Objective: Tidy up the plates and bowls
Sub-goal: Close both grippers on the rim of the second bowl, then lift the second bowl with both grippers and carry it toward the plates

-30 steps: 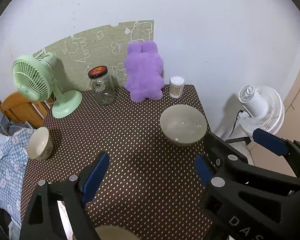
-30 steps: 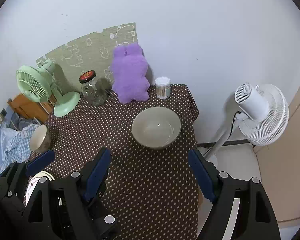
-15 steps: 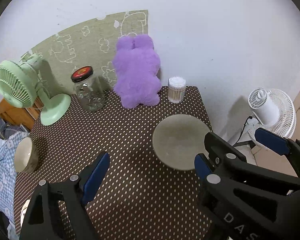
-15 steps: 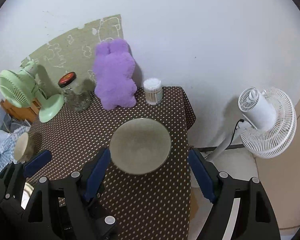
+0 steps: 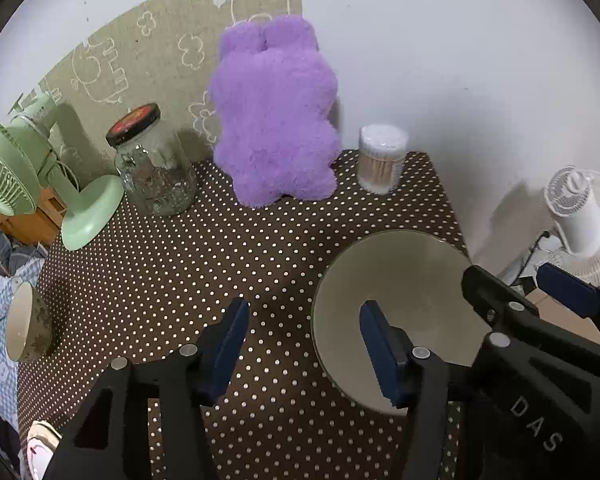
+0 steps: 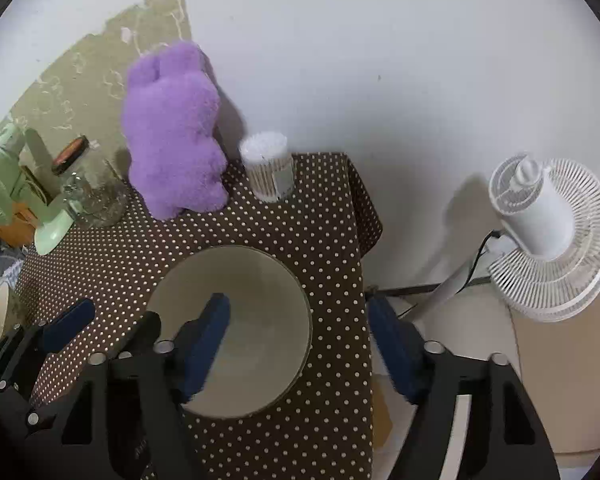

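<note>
Where dotted cloth (image 6: 332, 240) spreads, smooth round bowl (image 6: 260, 280).

Bare cloth (image 5: 228, 264) left of bowl (image 5: 396, 280); plush (image 5: 276, 120), swab jar (image 5: 382, 160) block behind.

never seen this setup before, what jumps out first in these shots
The purple plush stands against the back wall, between a glass jar on its left and a tub of cotton swabs on its right. Nearer, a big grey bowl sits at the table's right edge, with the open right hand-held gripper straddling its right rim.
</note>
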Demonstrator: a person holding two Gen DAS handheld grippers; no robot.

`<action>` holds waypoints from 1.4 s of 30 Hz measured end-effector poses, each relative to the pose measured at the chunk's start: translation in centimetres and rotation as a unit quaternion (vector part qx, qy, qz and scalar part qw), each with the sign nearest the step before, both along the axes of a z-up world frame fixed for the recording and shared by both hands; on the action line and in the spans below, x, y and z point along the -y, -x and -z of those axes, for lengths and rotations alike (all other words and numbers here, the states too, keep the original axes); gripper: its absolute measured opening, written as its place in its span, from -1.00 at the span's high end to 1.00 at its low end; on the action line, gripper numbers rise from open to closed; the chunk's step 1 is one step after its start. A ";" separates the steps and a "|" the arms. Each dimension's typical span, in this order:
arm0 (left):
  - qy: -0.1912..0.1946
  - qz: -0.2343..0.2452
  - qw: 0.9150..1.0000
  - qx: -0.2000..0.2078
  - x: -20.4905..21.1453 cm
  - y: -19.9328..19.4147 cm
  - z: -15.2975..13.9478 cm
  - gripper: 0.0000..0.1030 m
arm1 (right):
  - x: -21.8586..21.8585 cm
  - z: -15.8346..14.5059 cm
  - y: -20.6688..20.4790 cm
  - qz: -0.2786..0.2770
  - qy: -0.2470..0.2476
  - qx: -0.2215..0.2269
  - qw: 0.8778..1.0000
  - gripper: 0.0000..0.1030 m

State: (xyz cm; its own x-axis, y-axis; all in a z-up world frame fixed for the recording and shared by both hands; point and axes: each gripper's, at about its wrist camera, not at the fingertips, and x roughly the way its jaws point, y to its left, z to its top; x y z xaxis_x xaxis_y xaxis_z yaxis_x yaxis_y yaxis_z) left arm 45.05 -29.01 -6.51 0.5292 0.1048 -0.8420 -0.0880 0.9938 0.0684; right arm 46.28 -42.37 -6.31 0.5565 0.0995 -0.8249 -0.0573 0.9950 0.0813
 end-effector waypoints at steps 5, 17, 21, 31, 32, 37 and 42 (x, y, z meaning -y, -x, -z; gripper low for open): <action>0.004 -0.003 1.000 -0.021 0.0 -1.5 2.0 0.04 | -0.2 1.8 -1.5 0.002 -0.003 -0.015 1.000 -0.19; 0.014 0.001 0.999 -0.047 0.4 -3.2 5.2 0.50 | -0.8 4.7 -2.9 -0.010 -0.024 -0.047 0.999 0.40; 0.014 0.006 0.999 -0.050 0.8 -3.5 5.7 0.58 | -1.1 5.5 -3.2 -0.017 -0.027 -0.056 0.998 0.52; 0.011 0.015 0.999 -0.050 1.1 -2.6 5.0 0.61 | -0.6 5.1 -2.7 -0.006 -0.037 -0.069 0.997 0.51; 0.011 0.014 0.999 -0.049 1.0 -2.1 4.6 0.61 | -0.7 5.0 -2.5 -0.006 -0.036 -0.068 0.997 0.52; 0.014 0.013 0.999 -0.042 0.6 -0.2 3.0 0.61 | -0.7 3.6 -1.3 -0.006 -0.035 -0.061 0.997 0.51; 0.009 0.017 0.999 -0.032 0.8 1.9 1.0 0.61 | -0.7 1.7 0.6 -0.004 -0.031 -0.052 0.998 0.51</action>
